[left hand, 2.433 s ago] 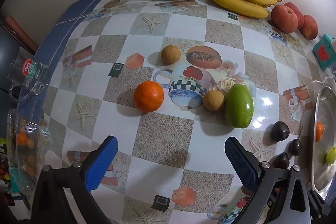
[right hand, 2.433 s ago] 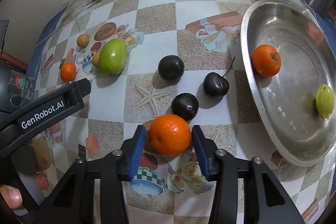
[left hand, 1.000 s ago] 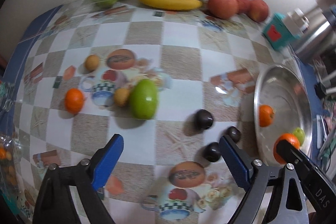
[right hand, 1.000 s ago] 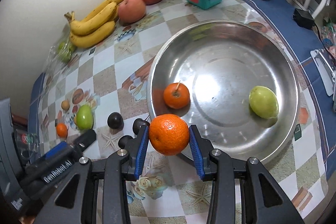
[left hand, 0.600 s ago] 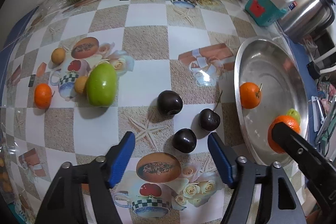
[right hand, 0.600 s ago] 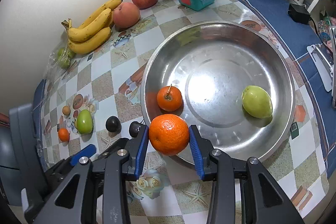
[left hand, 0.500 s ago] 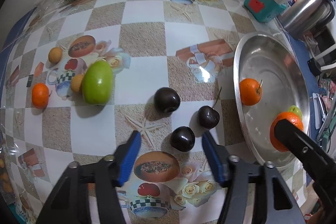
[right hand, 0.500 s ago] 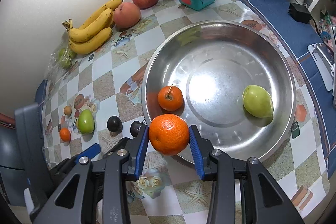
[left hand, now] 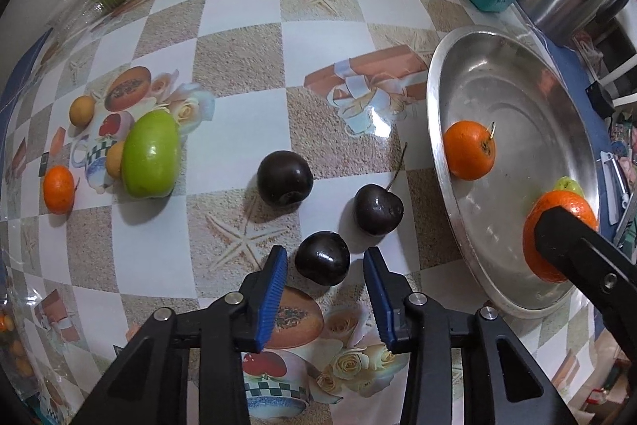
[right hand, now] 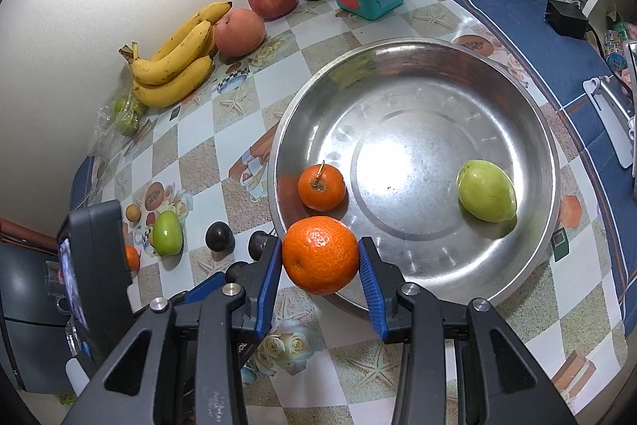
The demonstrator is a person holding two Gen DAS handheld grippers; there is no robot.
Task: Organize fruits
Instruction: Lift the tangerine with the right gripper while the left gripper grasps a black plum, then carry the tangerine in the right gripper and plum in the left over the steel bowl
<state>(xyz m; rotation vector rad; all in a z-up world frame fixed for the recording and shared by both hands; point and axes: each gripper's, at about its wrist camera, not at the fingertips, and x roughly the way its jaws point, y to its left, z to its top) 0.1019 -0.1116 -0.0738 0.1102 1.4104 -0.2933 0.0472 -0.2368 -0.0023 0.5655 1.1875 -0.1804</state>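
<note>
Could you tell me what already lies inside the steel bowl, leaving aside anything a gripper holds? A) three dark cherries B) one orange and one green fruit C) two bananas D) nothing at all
B: inside the steel bowl lie one orange and one green fruit.

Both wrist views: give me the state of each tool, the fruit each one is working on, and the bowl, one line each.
Left tool: open, jaws just been closing around a dark plum, pads not touching.
Dark plum: on the table, between the left jaws.
Right tool: shut on an orange.
Orange: held over the bowl's near rim.
Bowl: upright, holding a small orange and a green fruit.
</note>
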